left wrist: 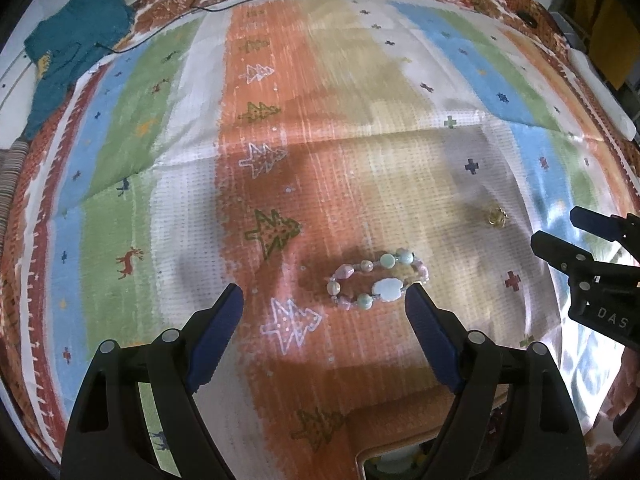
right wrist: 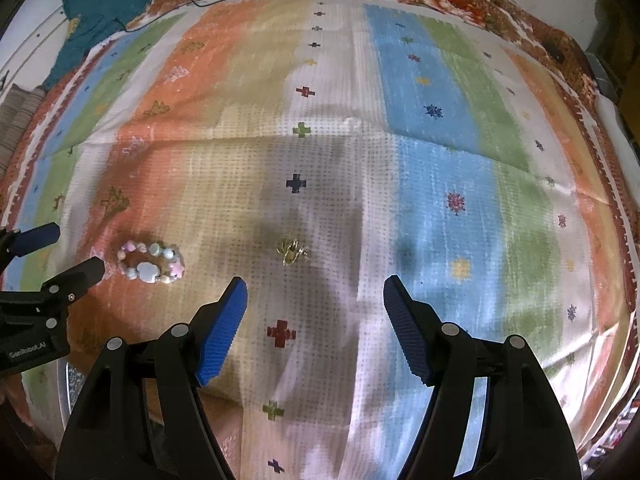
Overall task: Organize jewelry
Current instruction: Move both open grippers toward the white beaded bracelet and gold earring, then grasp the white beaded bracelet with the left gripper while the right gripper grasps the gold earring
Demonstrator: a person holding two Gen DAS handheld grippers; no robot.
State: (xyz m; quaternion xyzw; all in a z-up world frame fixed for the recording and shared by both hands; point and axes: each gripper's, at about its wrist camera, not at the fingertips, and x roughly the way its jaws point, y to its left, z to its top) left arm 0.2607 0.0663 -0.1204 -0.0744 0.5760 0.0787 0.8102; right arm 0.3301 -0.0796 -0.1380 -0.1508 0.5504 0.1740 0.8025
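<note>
Hovering Over the Striped Cloth: Two Spread Grippers, Two Pieces of Jewelry

Hanging over a striped cloth (left wrist: pixel 340 80) printed with little trees, deer and crosses, both grippers point steeply down at it. Far to the left, at the cloth's back edge, a teal knitted garment (left wrist: pixel 76 48) lies crumpled, with a thin dark cable (left wrist: pixel 192 7) trailing beside it.

Next comes the left gripper (left wrist: pixel 324 300), its jaws spread wide with nothing between the blue pads. A beaded bracelet (left wrist: pixel 378 280) of pale pink, white and mint beads rests flat on the orange stripe, just ahead of the gripper and toward its right-hand finger; the tip of that finger sits just beside the large white bead, though whether it touches cannot be told. Seen from the right wrist camera, the same bracelet (right wrist: pixel 150 262) lies just past the tips of the left gripper's fingers.

Further right, a small gold trinket (left wrist: pixel 496 216), possibly a ring or earring, too small to name, lies on the white stripe, well apart from the bracelet. From the right wrist it sits (right wrist: pixel 292 250) ahead of the right gripper (right wrist: pixel 314 286), slightly toward the left finger.

That gripper's jaws are also spread, holding nothing, with only cloth below them.
</note>
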